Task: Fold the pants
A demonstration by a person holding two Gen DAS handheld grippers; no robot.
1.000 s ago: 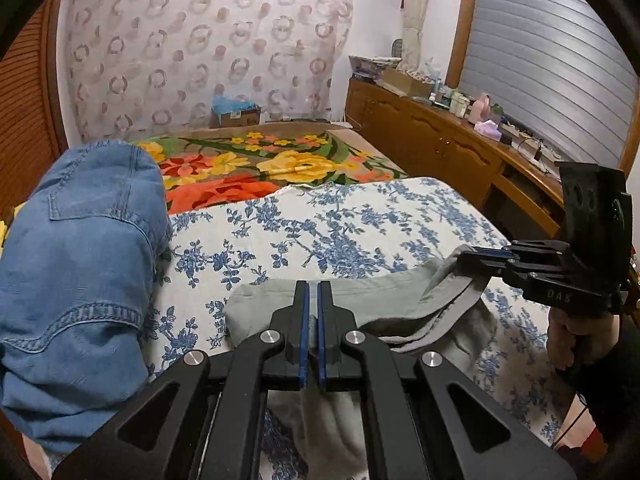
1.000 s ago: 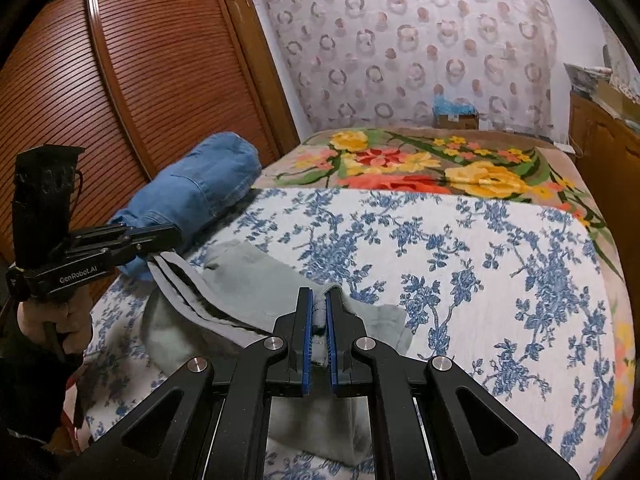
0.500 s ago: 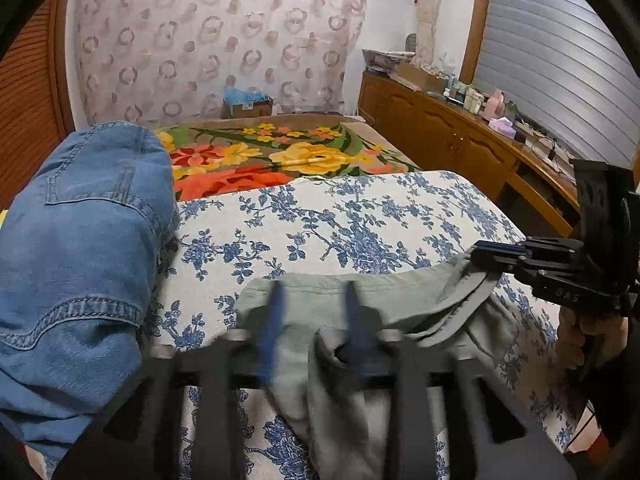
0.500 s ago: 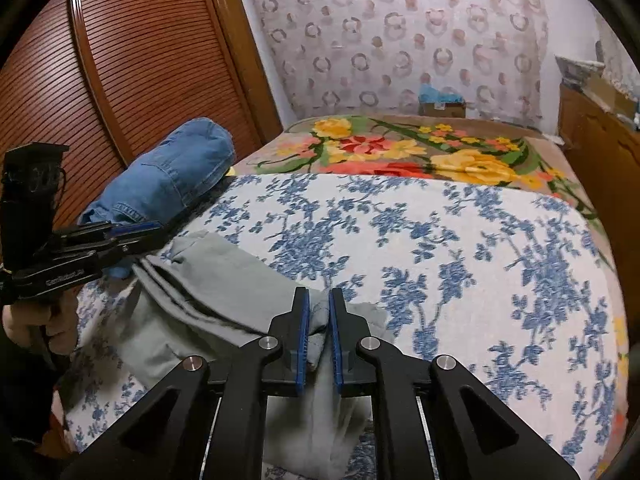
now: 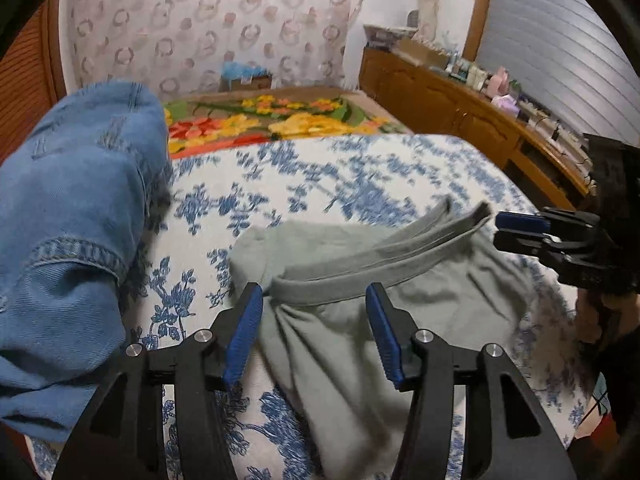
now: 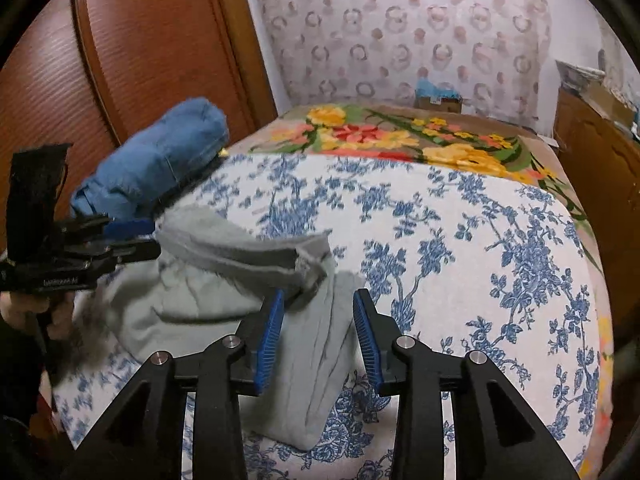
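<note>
Both grippers — left gripper (image 5: pixel 314 330), right gripper (image 6: pixel 318 334) — are held with jaws spread wide, nothing gripped; the grey pants (image 5: pixel 360 300) are left on the bed (image 6: pixel 480 240), waistband bunched — presumably for regrasping.

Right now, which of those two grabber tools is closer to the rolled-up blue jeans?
The left. The left gripper sits at the grey pants' waistband, just beside the jeans. The right gripper is at the waistband's far end, with the pants between it and the jeans.

Both wrist views face along the bed (image 5: pixel 360 172) (sharing it), close.
</note>
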